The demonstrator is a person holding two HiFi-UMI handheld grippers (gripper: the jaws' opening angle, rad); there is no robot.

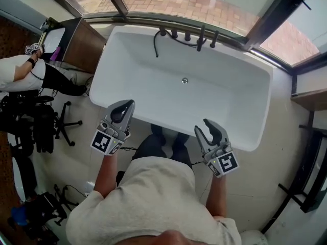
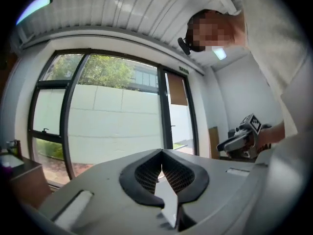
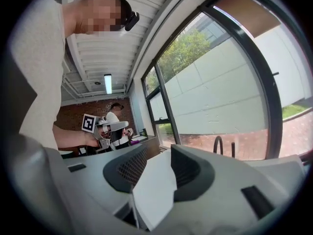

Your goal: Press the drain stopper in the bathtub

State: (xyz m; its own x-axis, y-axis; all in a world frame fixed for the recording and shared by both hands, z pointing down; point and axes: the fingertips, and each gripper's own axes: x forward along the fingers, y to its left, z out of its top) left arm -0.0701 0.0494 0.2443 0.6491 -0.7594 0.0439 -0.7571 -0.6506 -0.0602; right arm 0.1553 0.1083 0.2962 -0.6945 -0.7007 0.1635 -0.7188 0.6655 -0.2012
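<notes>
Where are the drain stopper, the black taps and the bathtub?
drain stopper (image 1: 184, 80), head view, on its round metal top.
black taps (image 1: 200, 39), head view, on the tallest upright fitting.
bathtub (image 1: 230, 101), head view, on its bare white floor.

The bathtub (image 1: 225, 101) is smooth, glossy white, with a small shiny metal drain stopper (image 1: 184, 80) in its bottom and matt black metal taps (image 1: 202, 37) on its rim. The left gripper (image 1: 126, 105) and the right gripper (image 1: 203, 126) are matt grey plastic, and their darker pads (image 2: 146, 173) carry a fine grid texture. The cabinet (image 1: 84, 42) looks like brown wood, the paving (image 1: 189, 4) outside is rough red brick, and the person's shirt (image 1: 153, 198) is soft pale cloth.
</notes>
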